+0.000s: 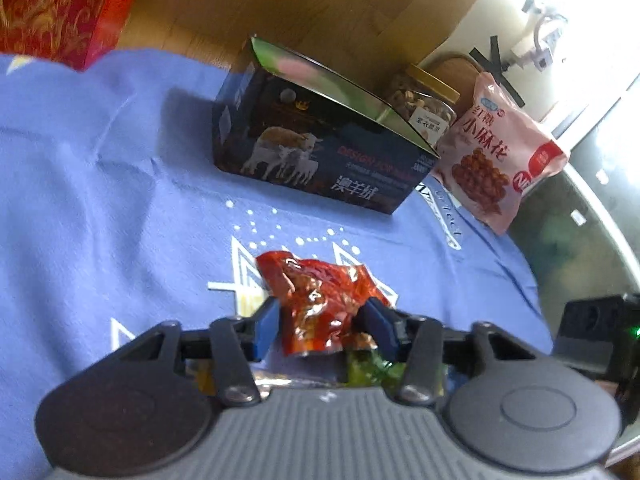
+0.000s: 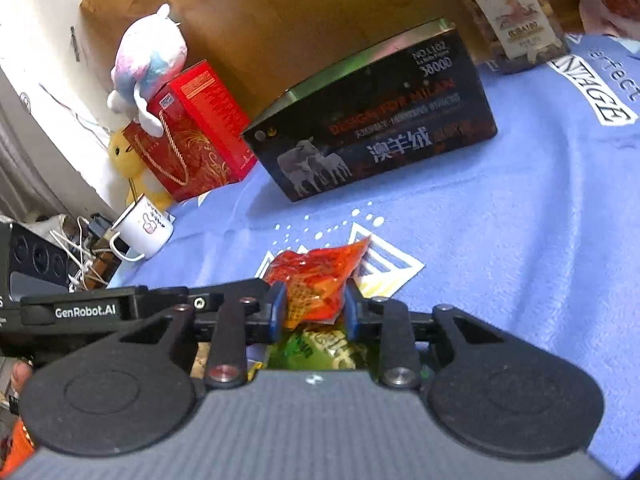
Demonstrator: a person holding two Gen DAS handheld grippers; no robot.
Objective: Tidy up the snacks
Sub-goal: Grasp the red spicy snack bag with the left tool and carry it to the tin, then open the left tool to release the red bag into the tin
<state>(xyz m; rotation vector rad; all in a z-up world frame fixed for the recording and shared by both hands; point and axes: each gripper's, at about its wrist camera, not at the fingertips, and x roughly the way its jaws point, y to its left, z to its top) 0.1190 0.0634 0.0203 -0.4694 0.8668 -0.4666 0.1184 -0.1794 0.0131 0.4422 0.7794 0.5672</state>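
Holding a red packet (image 1: 320, 304) in my left gripper (image 1: 324, 326), I read the jaws as closed on its lower half, blue pads pinching crinkled foil; my right gripper (image 2: 312, 310) likewise has its jaws closed on an orange-red packet (image 2: 320, 280). I can't tell whether these are two packets or one shared between both. Each sits just above the blue cloth (image 1: 100, 200), with a green packet (image 2: 320, 350) lying under the right jaws. For the step in hand, I judge it best to keep the pinch low and firm, since slick film can slide out, and to carry toward the dark box (image 1: 320, 152), whose lid stands open, tipping the packet in without snagging the lid's edge. That box is stiff printed card with a shiny inner face. Beyond it stand a clear nut jar (image 1: 426, 106) with a gold lid and a soft pink pouch (image 1: 496, 152), leaning. The cloth is fleecy and wrinkled.
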